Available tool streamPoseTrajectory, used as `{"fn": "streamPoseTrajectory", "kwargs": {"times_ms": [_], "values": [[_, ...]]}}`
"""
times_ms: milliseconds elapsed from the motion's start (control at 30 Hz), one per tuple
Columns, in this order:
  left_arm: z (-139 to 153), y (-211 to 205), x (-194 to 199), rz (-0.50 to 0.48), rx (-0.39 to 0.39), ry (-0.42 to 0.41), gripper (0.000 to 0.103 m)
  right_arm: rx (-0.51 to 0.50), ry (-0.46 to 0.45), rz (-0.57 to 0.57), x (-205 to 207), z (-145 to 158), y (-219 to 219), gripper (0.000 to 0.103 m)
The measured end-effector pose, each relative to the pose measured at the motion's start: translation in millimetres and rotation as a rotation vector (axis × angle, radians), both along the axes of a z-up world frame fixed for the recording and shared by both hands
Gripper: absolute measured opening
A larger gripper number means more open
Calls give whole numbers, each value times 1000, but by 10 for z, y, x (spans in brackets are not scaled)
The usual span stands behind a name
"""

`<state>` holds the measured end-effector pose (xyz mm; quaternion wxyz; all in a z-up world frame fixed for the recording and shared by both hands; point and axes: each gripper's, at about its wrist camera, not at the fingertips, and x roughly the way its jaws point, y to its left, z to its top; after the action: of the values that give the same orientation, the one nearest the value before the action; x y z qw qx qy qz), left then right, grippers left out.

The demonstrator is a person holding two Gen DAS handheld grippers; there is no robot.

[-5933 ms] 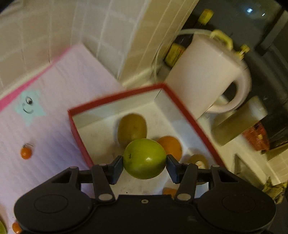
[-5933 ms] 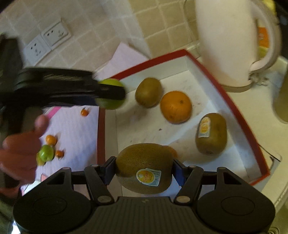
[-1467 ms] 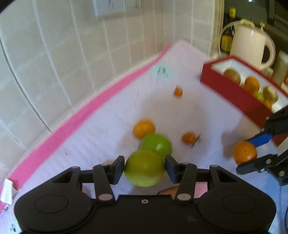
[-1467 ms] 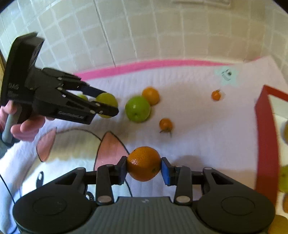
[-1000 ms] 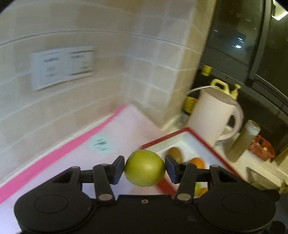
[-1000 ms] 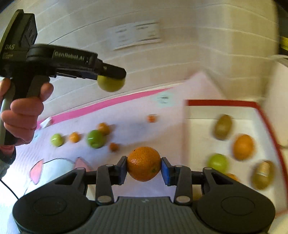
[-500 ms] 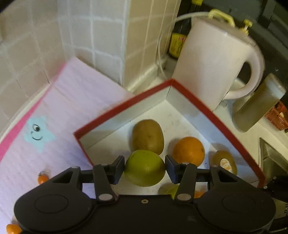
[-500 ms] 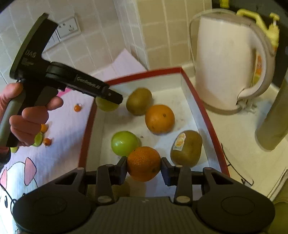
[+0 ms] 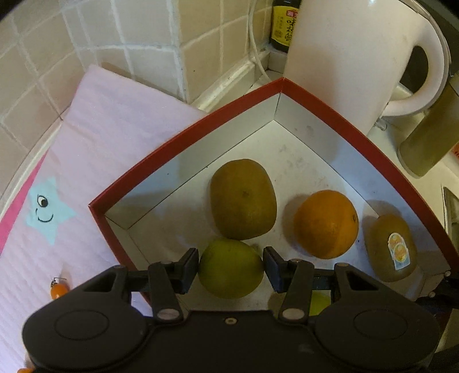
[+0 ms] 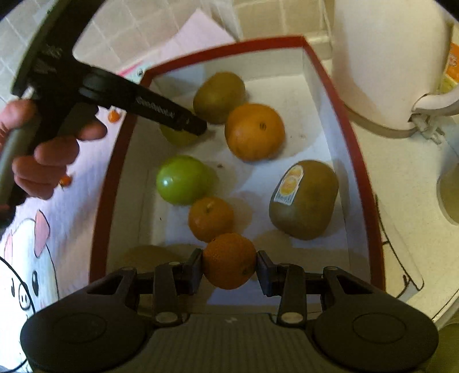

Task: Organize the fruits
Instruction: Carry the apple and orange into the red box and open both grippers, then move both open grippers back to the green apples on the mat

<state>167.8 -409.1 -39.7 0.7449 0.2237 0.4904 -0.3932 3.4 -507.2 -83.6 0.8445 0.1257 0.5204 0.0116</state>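
My left gripper [image 9: 231,265] is shut on a yellow-green fruit [image 9: 231,269], held low inside the red-rimmed white box [image 9: 183,136] next to a kiwi [image 9: 243,198]. An orange [image 9: 325,223] and a stickered kiwi [image 9: 391,246] lie to the right. My right gripper [image 10: 229,266] is shut on a small orange [image 10: 229,260] over the box's near end [image 10: 360,178]. In the right wrist view the box holds a green apple [image 10: 182,179], a mandarin [image 10: 210,218], an orange [image 10: 254,130], two kiwis [image 10: 304,199] and the left gripper [image 10: 172,114].
A white kettle [image 9: 352,57] stands behind the box, with a dark bottle [image 9: 284,23] by the tiled wall and a cloudy jar [image 9: 430,137] at right. A pink cartoon mat [image 9: 86,149] lies left of the box with small orange fruits [image 9: 58,288] on it.
Both grippers have dropped lower into the box with their fruits. The left one has moved close to the far kiwi; the right one is now just behind the mandarin.
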Motion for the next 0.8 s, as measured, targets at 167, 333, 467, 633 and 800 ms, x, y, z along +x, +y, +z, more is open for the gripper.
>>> {"fn": "streamPoseTrajectory", "kwargs": {"times_ms": [167, 333, 467, 633, 800], "values": [[-12, -12, 13, -6, -3, 0, 60, -27, 12, 1, 27, -54, 50, 42], [106, 60, 18, 17, -37, -30, 71, -37, -6, -37, -4, -13, 16, 53], [392, 266, -12, 50, -79, -72, 71, -49, -56, -88, -136, 162, -38, 66], [843, 860, -70, 141, -174, -132, 78, -12, -182, -194, -369, 458, -114, 81], [1260, 1646, -143, 271, -252, -200, 78, -44, -291, -209, -500, 786, 25, 92]]}}
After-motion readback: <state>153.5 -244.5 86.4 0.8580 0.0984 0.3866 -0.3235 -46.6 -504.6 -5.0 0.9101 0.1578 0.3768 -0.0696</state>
